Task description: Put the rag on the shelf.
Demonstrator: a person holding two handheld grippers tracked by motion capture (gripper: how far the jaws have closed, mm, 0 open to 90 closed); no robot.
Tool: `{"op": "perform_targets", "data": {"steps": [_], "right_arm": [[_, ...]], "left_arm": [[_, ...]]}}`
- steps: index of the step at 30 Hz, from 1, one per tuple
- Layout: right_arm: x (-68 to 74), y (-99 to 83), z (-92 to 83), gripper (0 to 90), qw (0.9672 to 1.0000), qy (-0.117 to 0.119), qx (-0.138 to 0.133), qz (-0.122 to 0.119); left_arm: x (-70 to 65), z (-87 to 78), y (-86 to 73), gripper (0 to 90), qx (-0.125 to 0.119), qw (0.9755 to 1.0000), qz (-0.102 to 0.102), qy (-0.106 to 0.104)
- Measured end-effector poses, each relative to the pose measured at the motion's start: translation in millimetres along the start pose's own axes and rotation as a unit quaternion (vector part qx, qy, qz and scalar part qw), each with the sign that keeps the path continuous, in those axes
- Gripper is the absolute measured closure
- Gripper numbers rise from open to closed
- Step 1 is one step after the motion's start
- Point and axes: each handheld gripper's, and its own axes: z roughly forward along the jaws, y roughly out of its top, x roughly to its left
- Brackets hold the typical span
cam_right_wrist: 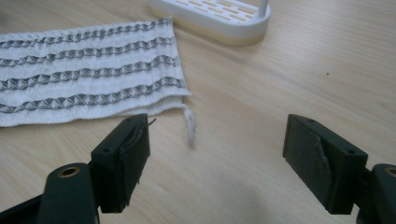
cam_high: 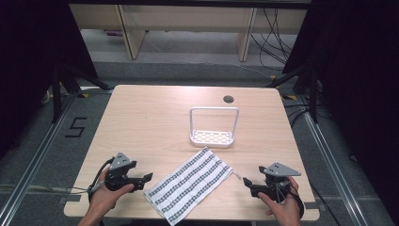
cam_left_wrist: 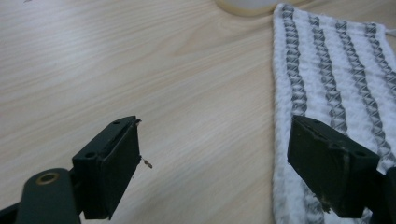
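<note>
High view: one wooden table (cam_high: 155,113), carrying three groups of items.

Item, left hand-held gripper (cam_high: 147,178): held in the person's left hand (cam_high: 107,194) at the near left of the table, jaws apart with nothing between them. In the left gripper view, one jaw stands over bare wood, the other over the near edge of the cloth.

Item, right hand-held gripper (cam_high: 245,181): held in the person's right hand (cam_high: 282,203) at the near right, jaws apart with nothing clamped. In the right gripper view, a loose white thread (cam_right_wrist: 189,123) from the cloth's corner lies on the table just ahead of the gap between the jaws, nearer the left-hand jaw.

Item, cloth (cam_high: 189,182): white with grey patterned stripes, lying flat and slantwise on the table between the two hand-held grippers, one end just ahead of each. Whether either jaw touches it cannot be told.

Item, white rack (cam_high: 212,136): slotted base with an upright hoop handle, standing beyond the cloth's far end, well ahead of both hand-held grippers.
</note>
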Motion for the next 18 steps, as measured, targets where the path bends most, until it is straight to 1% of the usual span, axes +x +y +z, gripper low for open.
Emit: {"op": "perform_targets", "data": {"steps": [1, 2, 3, 4, 5, 6, 7, 8, 9, 10, 11, 12, 13, 14, 15, 16, 17, 18], "right_arm": [[0.0, 0.0, 0.0, 24.2, 1.0000, 0.000, 0.000, 0.000], [0.4, 1.4, 0.8, 24.2, 1.0000, 0.007, 0.001, 0.000], [4.7, 3.3, 0.7, 24.9, 0.9999, 0.003, 0.004, 0.013], [4.9, 4.6, 0.5, 25.2, 0.9999, 0.005, 0.006, 0.010], [3.0, 5.4, 1.9, 25.9, 1.0000, 0.008, 0.000, -0.001], [3.0, 5.4, 1.9, 25.9, 1.0000, 0.008, 0.000, -0.001], [4.3, 6.6, 3.7, 27.4, 0.9999, 0.012, 0.000, -0.003], [4.3, 6.6, 3.7, 27.4, 0.9999, 0.012, 0.000, -0.003], [5.5, 6.8, 4.4, 27.7, 1.0000, 0.009, 0.001, -0.002], [7.5, 7.8, 7.2, 29.8, 0.9999, 0.013, 0.002, -0.003], [7.5, 7.8, 7.2, 29.8, 0.9999, 0.013, 0.002, -0.003], [9.1, 9.5, 8.5, 30.7, 0.9998, 0.016, 0.004, -0.005], [9.1, 9.5, 8.5, 30.7, 0.9998, 0.016, 0.004, -0.005], [11.6, 10.9, 9.9, 32.3, 0.9999, 0.012, 0.003, -0.011], [14.2, 11.4, 10.2, 32.9, 0.9999, 0.011, 0.005, -0.008], [13.8, 12.3, 11.9, 33.2, 0.9996, 0.017, 0.009, -0.018], [14.6, 12.9, 13.8, 34.0, 0.9995, 0.016, 0.007, -0.025], [14.6, 12.9, 13.8, 34.0, 0.9995, 0.016, 0.007, -0.025]], "left_arm": [[0.0, 0.0, 0.0, 16.6, 0.000, 1.0000, 0.000, 0.000], [-2.0, 3.1, 3.5, 16.6, -0.003, 1.0000, -0.002, -0.001], [-5.4, 9.1, 10.5, 16.5, -0.007, 0.9999, -0.001, -0.007], [-6.6, 11.9, 13.6, 16.6, -0.008, 0.9999, 0.004, -0.008], [-7.4, 14.9, 16.8, 16.6, -0.006, 0.9999, 0.008, -0.009], [-7.4, 14.9, 16.8, 16.6, -0.006, 0.9999, 0.008, -0.009], [-9.3, 20.7, 22.4, 16.6, -0.004, 0.9998, 0.013, -0.014], [-9.3, 20.7, 22.4, 16.6, -0.004, 0.9998, 0.013, -0.014], [-10.4, 24.0, 25.3, 16.6, -0.005, 0.9998, 0.009, -0.019], [-11.9, 29.5, 30.8, 16.7, -0.004, 0.9997, 0.011, -0.022], [-11.9, 29.5, 30.8, 16.8, -0.004, 0.9997, 0.011, -0.022], [-15.0, 35.9, 36.5, 16.8, -0.006, 0.9995, 0.006, -0.029], [-15.0, 35.9, 36.5, 16.8, -0.006, 0.9995, 0.006, -0.029], [-16.4, 41.3, 41.8, 16.8, 0.006, 0.9992, 0.020, -0.034], [-17.7, 44.6, 44.4, 16.9, 0.009, 0.9991, 0.021, -0.035], [-18.6, 48.3, 47.2, 17.2, 0.014, 0.9988, 0.023, -0.040], [-18.6, 48.3, 47.2, 17.8, 0.014, 0.9988, 0.023, -0.040], [-20.3, 52.4, 49.8, 17.8, 0.013, 0.9988, 0.023, -0.041]]}}
